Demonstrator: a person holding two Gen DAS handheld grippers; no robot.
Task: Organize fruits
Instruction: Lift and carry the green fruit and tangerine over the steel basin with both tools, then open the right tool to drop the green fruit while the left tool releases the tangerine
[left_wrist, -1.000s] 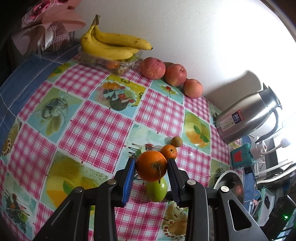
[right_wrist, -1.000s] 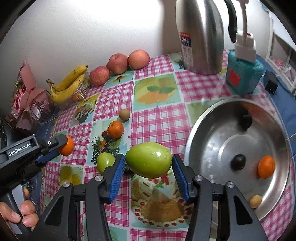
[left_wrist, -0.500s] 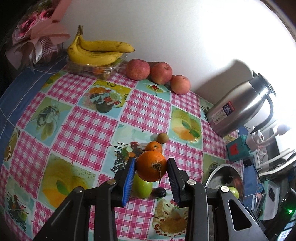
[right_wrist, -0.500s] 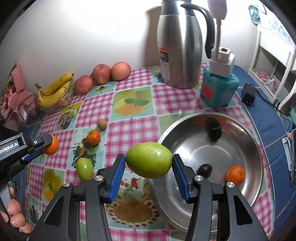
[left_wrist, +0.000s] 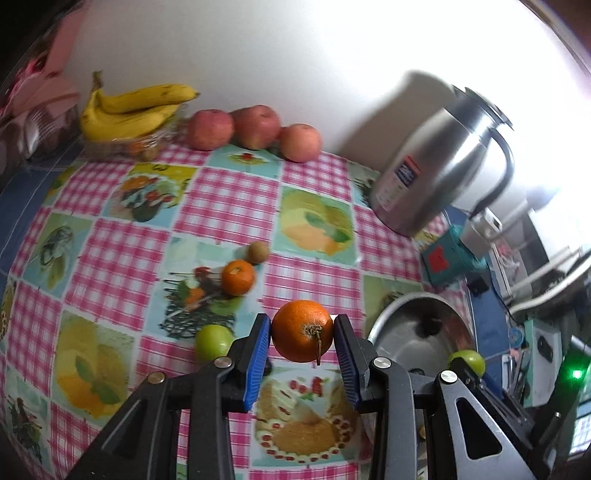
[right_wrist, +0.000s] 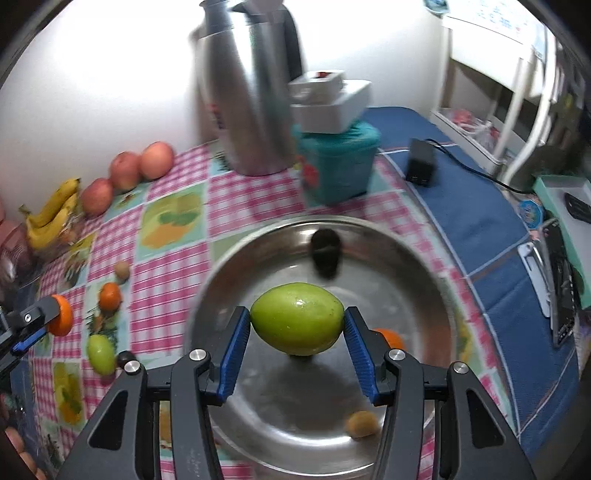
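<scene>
My left gripper (left_wrist: 302, 345) is shut on an orange (left_wrist: 302, 329) and holds it above the checked tablecloth, left of the steel bowl (left_wrist: 397, 334). My right gripper (right_wrist: 297, 334) is shut on a green fruit (right_wrist: 296, 317) and holds it over the middle of the steel bowl (right_wrist: 424, 266). In the bowl lie a dark fruit (right_wrist: 325, 251), an orange (right_wrist: 389, 338) and a small tan fruit (right_wrist: 362, 424). On the cloth lie a small orange (left_wrist: 238, 277), a brown fruit (left_wrist: 258, 252) and a green fruit (left_wrist: 214, 341).
Three apples (left_wrist: 255, 127) and bananas (left_wrist: 133, 110) on a clear tray sit along the wall. A steel kettle (right_wrist: 247, 92) and a teal box (right_wrist: 338, 162) stand behind the bowl. A small dark fruit (right_wrist: 125, 359) lies by the green one.
My right gripper has carried the green fruit right, from above the cloth to over the bowl. My left gripper has moved right toward the bowl with the orange.
</scene>
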